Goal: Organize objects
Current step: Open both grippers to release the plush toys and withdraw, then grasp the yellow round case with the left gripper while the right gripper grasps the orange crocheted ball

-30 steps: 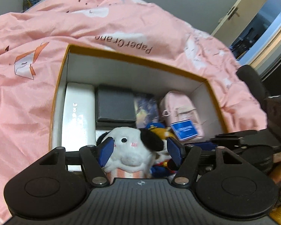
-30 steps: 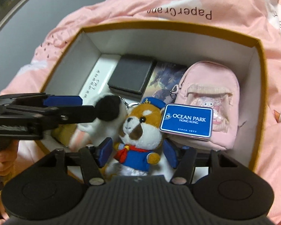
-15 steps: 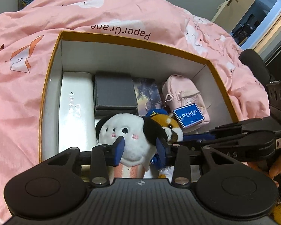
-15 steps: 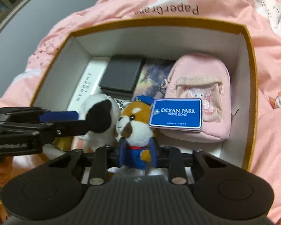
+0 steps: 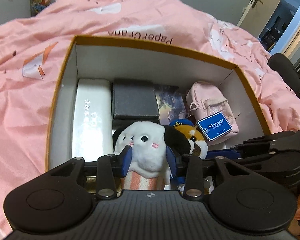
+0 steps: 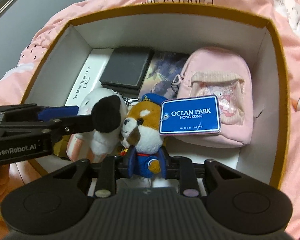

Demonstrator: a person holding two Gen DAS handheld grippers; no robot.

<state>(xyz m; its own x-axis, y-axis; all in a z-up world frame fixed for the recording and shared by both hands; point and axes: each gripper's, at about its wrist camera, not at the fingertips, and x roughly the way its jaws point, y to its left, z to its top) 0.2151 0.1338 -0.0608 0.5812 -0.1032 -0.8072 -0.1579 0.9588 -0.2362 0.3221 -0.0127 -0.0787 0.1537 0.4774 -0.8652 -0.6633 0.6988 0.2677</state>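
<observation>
Near edge of box point(image 5: 66, 64) on the bed | left tongs point(image 5: 149, 161) clamp white plush point(image 5: 148, 140) | right tongs point(image 6: 146, 165) easing open around sailor plush point(image 6: 144, 128), pads touching | advice: lift straight, mind tag point(image 6: 190, 116) snagging pink pouch point(image 6: 228, 108).

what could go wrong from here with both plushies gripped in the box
1. The right gripper pinches only the lower body of the red panda plush, and its jaws are opening slightly, so the plush may slip out.
2. The blue Ocean Park tag lies on the pink mini backpack; lifting might drag or snag it.
3. The left gripper squeezes the white dog plush, which presses against the panda, so moving one may tug the other.
</observation>
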